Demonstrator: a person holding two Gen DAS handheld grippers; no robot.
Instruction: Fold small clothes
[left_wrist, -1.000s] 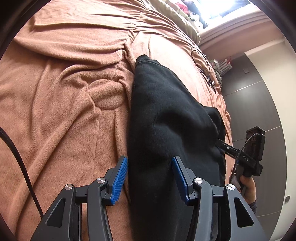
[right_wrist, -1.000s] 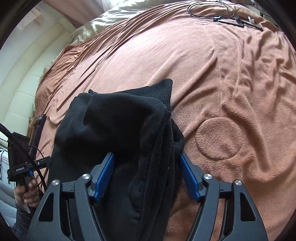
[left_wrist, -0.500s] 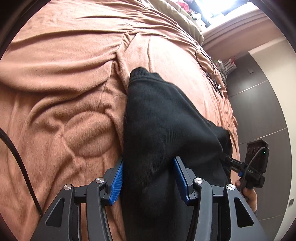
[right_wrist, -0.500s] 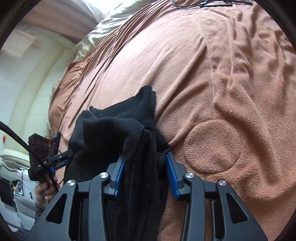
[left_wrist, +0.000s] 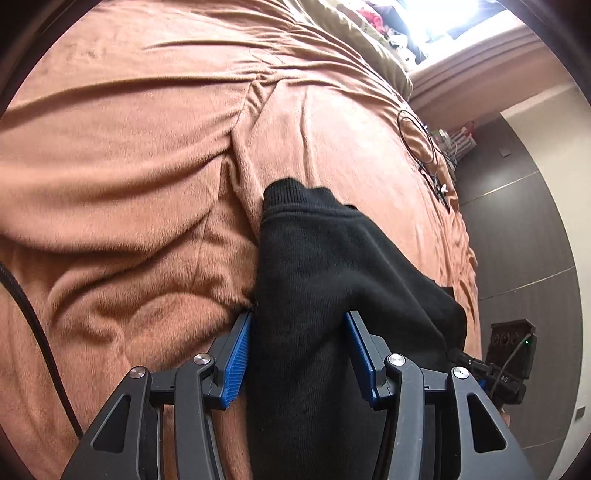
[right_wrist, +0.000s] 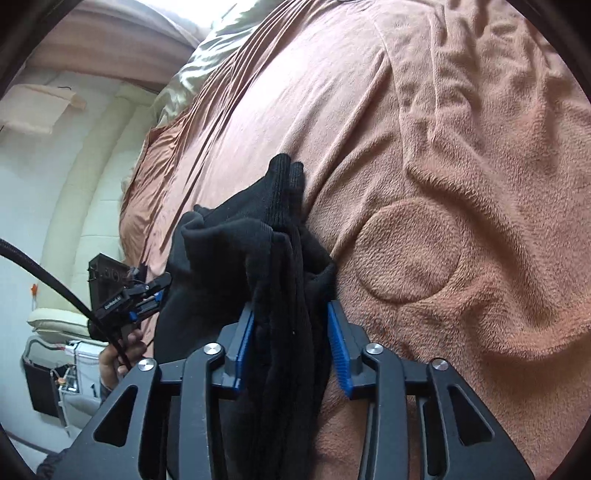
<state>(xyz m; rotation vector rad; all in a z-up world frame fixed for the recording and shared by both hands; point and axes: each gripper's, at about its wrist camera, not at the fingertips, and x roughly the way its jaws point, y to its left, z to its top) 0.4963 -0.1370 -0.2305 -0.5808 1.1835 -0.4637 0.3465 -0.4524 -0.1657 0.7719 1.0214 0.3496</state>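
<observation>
- Black garment (left_wrist: 332, 280): bunched lengthwise on brown blanket (left_wrist: 129, 166) covering the bed; ribbed cuff end (left_wrist: 291, 192) points away from both grippers.
- Left gripper (left_wrist: 299, 354): jaws at medium width, blue pads pressed on both sides of the garment's near end, holding it.
- Right gripper (right_wrist: 290, 350): jaws narrow, opening slightly; thick folds of garment (right_wrist: 288, 295) between pads, pads touching fabric.
- Round impression (right_wrist: 410, 251) in blanket just beside garment, right-wrist view.
- Coiled cable (left_wrist: 421, 140) on bed, well apart from garment.
</observation>
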